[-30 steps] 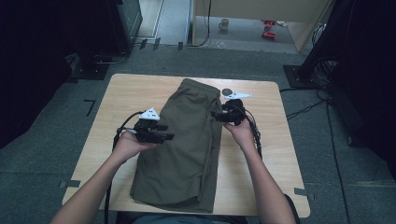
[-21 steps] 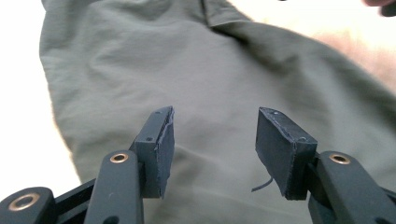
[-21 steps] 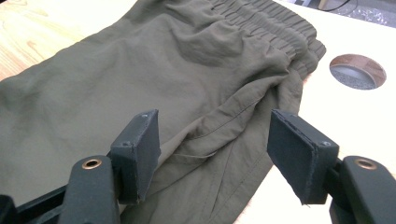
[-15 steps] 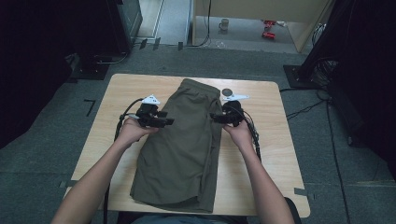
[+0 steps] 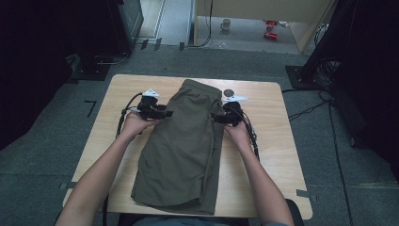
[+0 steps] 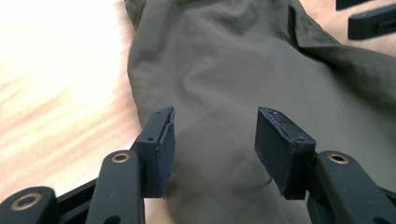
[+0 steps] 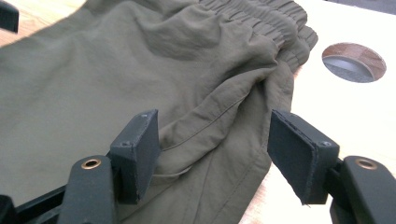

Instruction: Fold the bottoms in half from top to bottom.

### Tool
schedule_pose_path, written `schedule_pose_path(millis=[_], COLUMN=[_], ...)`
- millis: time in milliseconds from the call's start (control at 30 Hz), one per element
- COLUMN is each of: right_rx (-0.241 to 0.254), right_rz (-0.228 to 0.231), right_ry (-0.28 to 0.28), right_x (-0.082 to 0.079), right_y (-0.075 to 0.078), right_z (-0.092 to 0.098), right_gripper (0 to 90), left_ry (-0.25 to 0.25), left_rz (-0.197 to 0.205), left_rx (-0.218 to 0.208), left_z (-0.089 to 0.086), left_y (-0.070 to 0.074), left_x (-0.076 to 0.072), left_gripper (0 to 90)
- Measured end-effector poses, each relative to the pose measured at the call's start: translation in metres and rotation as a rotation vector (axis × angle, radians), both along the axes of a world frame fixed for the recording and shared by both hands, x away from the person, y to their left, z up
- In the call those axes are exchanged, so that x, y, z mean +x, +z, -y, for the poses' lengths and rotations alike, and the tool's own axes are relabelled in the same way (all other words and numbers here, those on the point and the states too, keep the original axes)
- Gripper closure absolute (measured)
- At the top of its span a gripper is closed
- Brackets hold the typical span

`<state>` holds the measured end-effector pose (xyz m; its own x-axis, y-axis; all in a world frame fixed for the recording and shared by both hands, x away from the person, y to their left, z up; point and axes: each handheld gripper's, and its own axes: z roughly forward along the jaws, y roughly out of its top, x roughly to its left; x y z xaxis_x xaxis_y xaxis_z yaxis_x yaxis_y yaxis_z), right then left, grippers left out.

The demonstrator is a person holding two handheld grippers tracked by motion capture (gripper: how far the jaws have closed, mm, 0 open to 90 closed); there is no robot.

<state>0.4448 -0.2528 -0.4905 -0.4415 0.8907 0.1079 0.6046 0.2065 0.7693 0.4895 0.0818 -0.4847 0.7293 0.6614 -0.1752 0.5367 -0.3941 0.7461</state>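
Shorts [image 5: 186, 150] lie flat along the middle of the counter [image 5: 277, 155], waistband at the far end, leg hems at my near edge. Olive, thin, slippery-looking cloth, already folded lengthwise by the look of it.

Left gripper [image 5: 165, 114] sits at the shorts' left edge, upper part. In the left gripper view its fingers [image 6: 161, 149] stand wide apart, nothing between them, cloth just below, bare wood to one side.

Right gripper [image 5: 215, 117] sits at the right edge, about level with the left. Fingers [image 7: 140, 149] also wide apart and empty, straddling a ridge of bunched seam below the elastic waistband [image 7: 261, 18]. Counter hole [image 7: 354, 62] lies just past the waistband.

My reading: I am set to pinch both side edges, probably to fold the waist end toward the hems.

How to do it well:
- Lower each lower finger to the wood and slide it under the edge, so I catch every layer and not the top one alone.
- On the right, take the doubled seam ridge; it gives more to bite.
- Close both together, at matching height, or the fold line will skew.
- Lift low and even. This cloth will likely slip from a shallow pinch.
- Keep the right side clear of the hole.
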Motion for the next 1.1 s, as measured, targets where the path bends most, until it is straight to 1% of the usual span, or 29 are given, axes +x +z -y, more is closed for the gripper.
schedule_pose_path(millis=[33, 67, 100, 167, 233, 267, 300, 333, 367, 433, 467, 500, 567, 600, 667, 700, 733, 800, 867, 900, 933, 967, 1033, 1067, 1100], right_rx=[0.0, 0.006, 0.018, 0.043, 0.054, 0.051, 0.043, 0.034, 0.034, 0.034, 0.036, 0.035, 0.019, 0.017, 0.036, 0.054, 0.073, 0.093, 0.1, 0.099, 0.088, 0.081, 0.061, 0.055, 0.043], right_rz=[0.0, -0.01, -0.023, -0.029, -0.011, -0.011, -0.027, -0.035, -0.039, -0.035, -0.041, -0.047, -0.042, -0.037, -0.029, -0.026, -0.028, -0.036, -0.05, -0.056, -0.061, -0.062, -0.049, -0.046, -0.041], right_ry=[-0.005, -0.008, -0.012, -0.017, -0.026, -0.026, -0.027, -0.031, -0.032, -0.04, -0.04, -0.043, -0.05, -0.058, -0.074, -0.083, -0.091, -0.107, -0.115, -0.114, -0.115, -0.113, -0.114, -0.112, -0.105], right_x=[0.001, 0.004, 0.007, 0.013, 0.016, 0.019, 0.022, 0.025, 0.028, 0.032, 0.034, 0.036, 0.04, 0.042, 0.046, 0.048, 0.049, 0.051, 0.053, 0.053, 0.054, 0.054, 0.054, 0.054, 0.054], right_y=[0.0, -0.001, 0.0, -0.001, -0.003, -0.004, -0.005, -0.006, -0.006, -0.006, -0.006, -0.007, -0.008, -0.009, -0.009, -0.01, -0.012, -0.016, -0.021, -0.023, -0.026, -0.027, -0.028, -0.028, -0.029], right_z=[0.0, 0.0, 0.0, 0.0, -0.001, -0.002, -0.003, -0.004, -0.004, -0.005, -0.005, -0.005, -0.006, -0.006, -0.003, -0.001, 0.001, 0.003, 0.003, 0.003, 0.001, 0.0, -0.002, -0.003, -0.005], right_gripper=[34.7, 34.7, 34.9, 35.3, 35.8, 35.2, 34.2, 34.3, 34.2, 34.1, 33.7, 33.2, 32.9, 32.8, 33.7, 34.5, 35.3, 35.0, 34.5, 34.2, 34.4, 34.5, 35.4, 36.0, 37.2], left_ry=[0.011, 0.016, 0.018, 0.018, 0.033, 0.029, 0.034, 0.04, 0.039, 0.04, 0.043, 0.047, 0.064, 0.071, 0.075, 0.08, 0.084, 0.094, 0.098, 0.097, 0.101, 0.106, 0.114, 0.109, 0.103], left_rz=[-0.001, -0.005, -0.013, -0.028, 0.003, -0.017, -0.044, -0.062, -0.068, -0.056, -0.049, -0.038, -0.003, 0.005, -0.052, -0.064, -0.061, -0.051, -0.052, -0.057, -0.063, -0.055, -0.06, -0.055, -0.041], left_rx=[0.003, 0.0, 0.009, 0.006, 0.002, 0.015, 0.025, 0.021, 0.019, 0.0, -0.023, -0.035, -0.018, -0.007, 0.034, 0.03, 0.023, 0.031, 0.063, 0.078, 0.078, 0.066, 0.052, 0.056, 0.073], left_z=[0.001, 0.002, 0.003, 0.007, 0.01, 0.012, 0.013, 0.014, 0.015, 0.016, 0.016, 0.016, 0.016, 0.017, 0.018, 0.018, 0.019, 0.021, 0.024, 0.025, 0.026, 0.026, 0.028, 0.029, 0.03], left_y=[-0.001, -0.002, -0.002, -0.003, -0.003, -0.002, -0.002, -0.002, -0.002, -0.001, 0.0, 0.0, -0.001, -0.002, -0.004, -0.006, -0.007, -0.01, -0.015, -0.019, -0.021, -0.022, -0.022, -0.023, -0.023], left_x=[0.003, 0.007, 0.01, 0.015, 0.017, 0.021, 0.025, 0.029, 0.032, 0.037, 0.038, 0.04, 0.042, 0.044, 0.052, 0.054, 0.055, 0.057, 0.058, 0.059, 0.059, 0.059, 0.059, 0.059, 0.058], left_gripper=[46.8, 46.8, 46.8, 47.4, 48.3, 48.5, 48.9, 51.3, 51.7, 50.0, 49.7, 48.5, 47.2, 47.2, 45.0, 44.6, 44.7, 44.7, 43.9, 43.6, 43.4, 42.9, 43.3, 43.2, 43.4])
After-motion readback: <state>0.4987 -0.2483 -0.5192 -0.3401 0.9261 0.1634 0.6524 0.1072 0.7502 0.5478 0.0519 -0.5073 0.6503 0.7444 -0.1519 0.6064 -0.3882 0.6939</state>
